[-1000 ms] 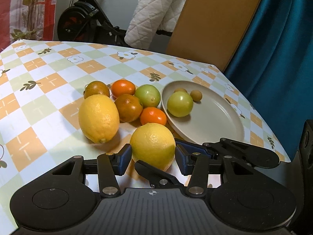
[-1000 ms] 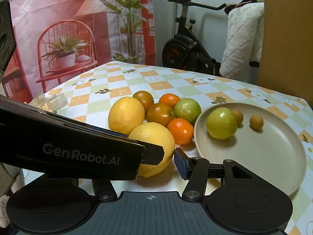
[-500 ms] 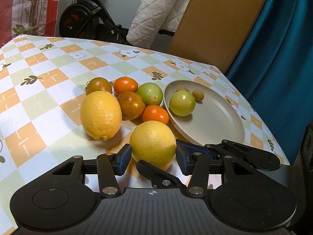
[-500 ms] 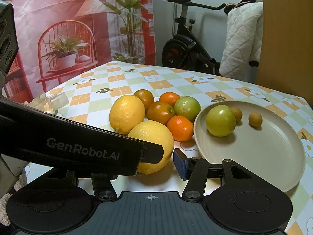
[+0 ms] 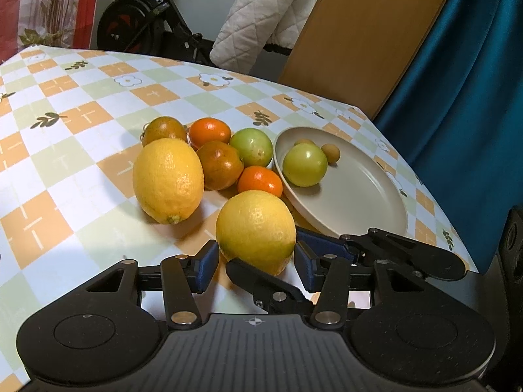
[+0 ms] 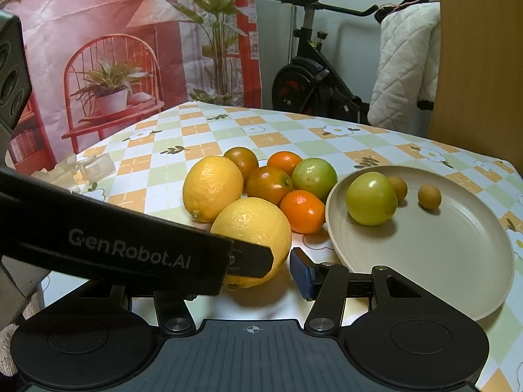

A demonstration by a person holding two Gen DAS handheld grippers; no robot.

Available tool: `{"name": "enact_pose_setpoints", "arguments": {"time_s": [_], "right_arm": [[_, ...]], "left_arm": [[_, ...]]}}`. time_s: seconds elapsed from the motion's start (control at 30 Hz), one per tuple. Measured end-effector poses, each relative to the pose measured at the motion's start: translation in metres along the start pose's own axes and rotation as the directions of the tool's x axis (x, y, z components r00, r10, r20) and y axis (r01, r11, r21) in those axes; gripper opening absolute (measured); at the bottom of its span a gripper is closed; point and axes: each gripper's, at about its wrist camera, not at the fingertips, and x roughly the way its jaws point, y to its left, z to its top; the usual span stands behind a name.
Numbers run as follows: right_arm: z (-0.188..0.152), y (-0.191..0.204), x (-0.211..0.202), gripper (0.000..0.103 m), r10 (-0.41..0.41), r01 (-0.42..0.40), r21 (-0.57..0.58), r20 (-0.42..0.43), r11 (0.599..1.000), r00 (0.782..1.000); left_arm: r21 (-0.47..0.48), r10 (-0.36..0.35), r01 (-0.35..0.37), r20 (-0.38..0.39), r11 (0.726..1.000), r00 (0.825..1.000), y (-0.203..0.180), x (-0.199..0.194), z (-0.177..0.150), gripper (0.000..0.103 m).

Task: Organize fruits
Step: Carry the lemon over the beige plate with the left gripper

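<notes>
Where the checked tablecloth in orange, pale green and white runs toward the back of the left wrist view, the room closes in behind it. There is an exercise bike at upper left, a white quilted cover beside it, a wooden board and a teal curtain down the right edge. The right wrist view adds a printed backdrop of a red chair and potted plants. One beige plate lies right of centre. It holds one green fruit and two small brown fruits, one of which sits just behind the green one. Seven fruits cluster on the cloth left of the plate: two lemons, two bright mandarins, two darker brownish-orange fruits and one more green one. The far lemon lies left of centre. The near lemon rests on the cloth at lower centre, between the blue pads of the left gripper. The pads sit close against its sides, though whether they press cannot be told. The right gripper reaches toward the same lemon. Its left finger is hidden behind the left tool's body, so its grip cannot be told either. Compared with a second ago, every fruit lies where it did and both grippers frame the lemon the same way.
</notes>
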Motion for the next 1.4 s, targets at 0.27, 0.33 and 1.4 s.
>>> {"name": "enact_pose_setpoints", "arguments": {"time_s": [0.27, 0.33, 1.4], "right_arm": [[0.002, 0.000, 0.003, 0.051, -0.006, 0.006, -0.001, 0.009, 1.000, 1.000], [0.003, -0.001, 0.005, 0.053, -0.011, 0.011, -0.007, 0.015, 1.000, 1.000], [0.009, -0.016, -0.025, 0.049, -0.043, 0.039, 0.051, 0.081, 0.998, 0.996]], "left_arm": [[-0.017, -0.003, 0.003, 0.020, 1.000, 1.000, 0.003, -0.001, 0.002, 0.052], [-0.022, -0.004, 0.005, 0.025, 1.000, 1.000, 0.004, -0.001, 0.004, 0.053], [0.112, -0.012, 0.004, 0.071, 0.994, 0.997, -0.035, -0.017, 0.013, 0.053]]}}
